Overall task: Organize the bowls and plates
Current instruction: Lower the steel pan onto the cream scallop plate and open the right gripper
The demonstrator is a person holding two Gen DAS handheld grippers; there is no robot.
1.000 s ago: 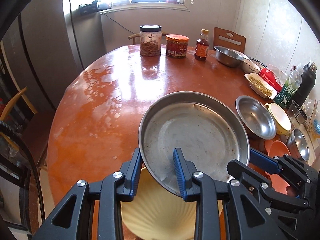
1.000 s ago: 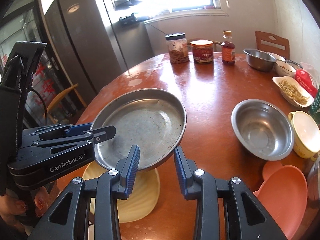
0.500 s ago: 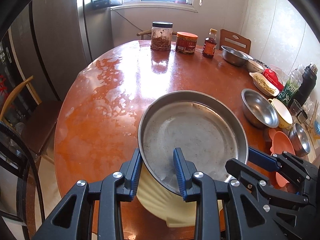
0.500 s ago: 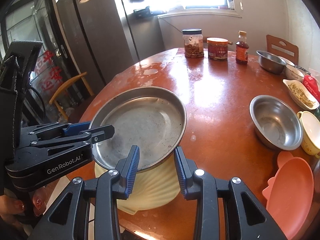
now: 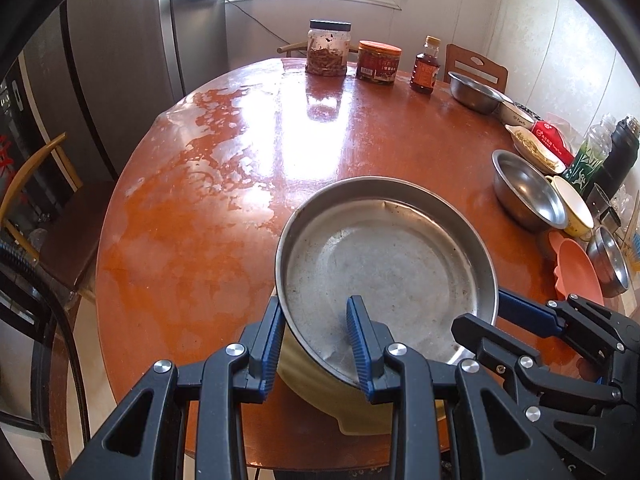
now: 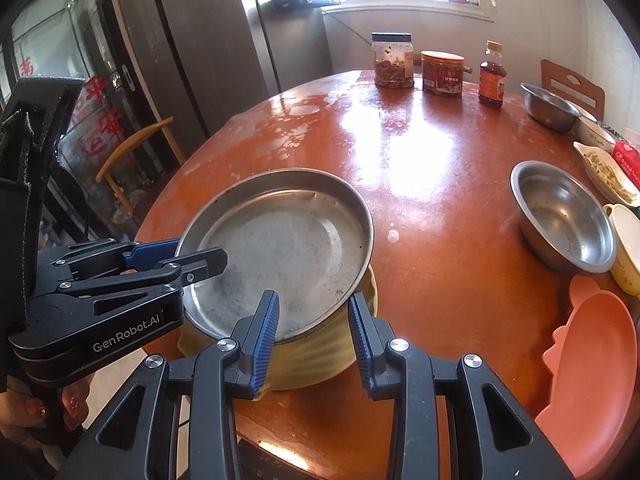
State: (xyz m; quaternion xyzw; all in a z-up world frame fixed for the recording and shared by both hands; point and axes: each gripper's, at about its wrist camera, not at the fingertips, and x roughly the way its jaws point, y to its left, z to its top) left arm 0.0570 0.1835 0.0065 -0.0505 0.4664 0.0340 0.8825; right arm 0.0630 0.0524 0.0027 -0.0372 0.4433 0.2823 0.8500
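A large round steel plate (image 5: 384, 264) is held up above the near edge of the red table (image 5: 240, 168), tilted. My left gripper (image 5: 316, 344) is shut on its near-left rim. My right gripper (image 6: 314, 330) is shut on its other rim, and it shows in the left wrist view (image 5: 520, 316) at the plate's right side. The left gripper shows in the right wrist view (image 6: 176, 256) clamping the plate (image 6: 280, 248). A cream scalloped plate (image 6: 312, 352) hangs under the steel plate, lifted with it; it also shows in the left wrist view (image 5: 352, 404).
At the right of the table stand a steel bowl (image 6: 562, 216), a cream cup (image 6: 628, 252), a pink plate (image 6: 592, 364) and a small steel bowl (image 5: 610, 262). At the far edge stand jars (image 5: 328, 54), a bottle (image 5: 426, 66), another steel bowl (image 5: 474, 92). Wooden chair (image 5: 36, 184) at left.
Both grippers have risen and pulled back with the steel plate. The cream plate came up off the table with it and now tilts steeply beneath it.
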